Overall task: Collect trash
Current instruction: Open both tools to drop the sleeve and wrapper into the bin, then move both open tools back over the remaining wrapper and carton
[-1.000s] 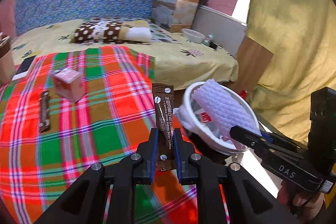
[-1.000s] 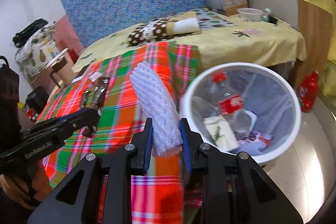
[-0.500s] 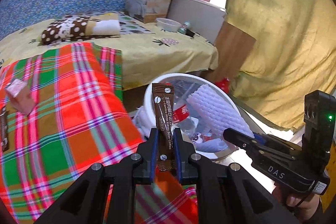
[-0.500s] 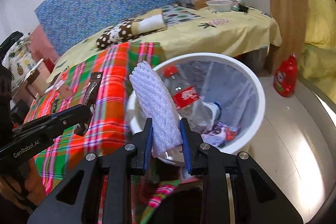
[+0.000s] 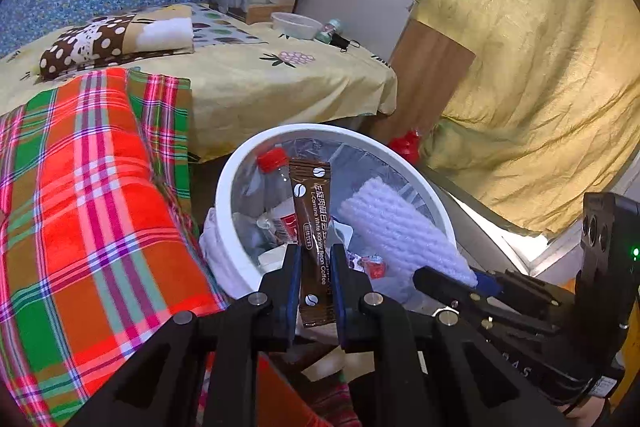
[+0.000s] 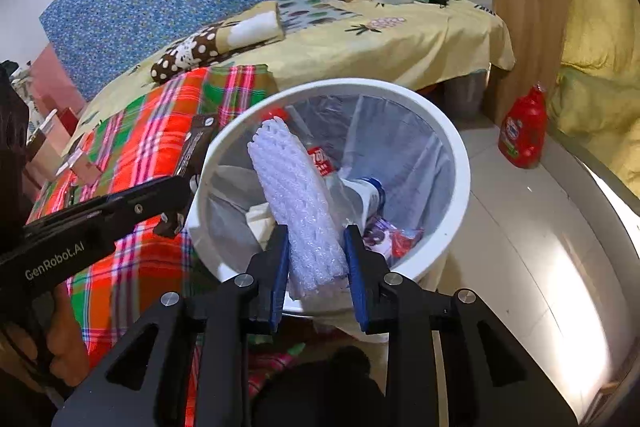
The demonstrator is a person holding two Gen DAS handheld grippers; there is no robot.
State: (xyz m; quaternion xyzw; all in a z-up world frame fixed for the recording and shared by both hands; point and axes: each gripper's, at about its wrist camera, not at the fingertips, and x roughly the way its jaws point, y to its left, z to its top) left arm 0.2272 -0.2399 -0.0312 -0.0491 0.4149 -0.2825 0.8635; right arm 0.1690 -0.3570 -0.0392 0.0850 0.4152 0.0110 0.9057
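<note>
both claws over the bin

the left claw [image 5: 314,267] pinches a brown coffee sachet [image 5: 312,223], the right claw [image 6: 316,251] clamps a white foam net sleeve [image 6: 296,203]; both stand lengthwise directly above the white trash bin [image 6: 460,163], ready to drop.

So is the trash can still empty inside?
No, the white trash can already has stuff in it, like a plastic bottle with a red label and some crumpled wrappers.

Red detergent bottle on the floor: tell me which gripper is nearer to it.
Right. The right gripper, shut on the white foam sleeve, hangs over the trash bin on the side toward the red detergent bottle. The left gripper holds the coffee sachet over the bin's plaid-blanket side.
</note>
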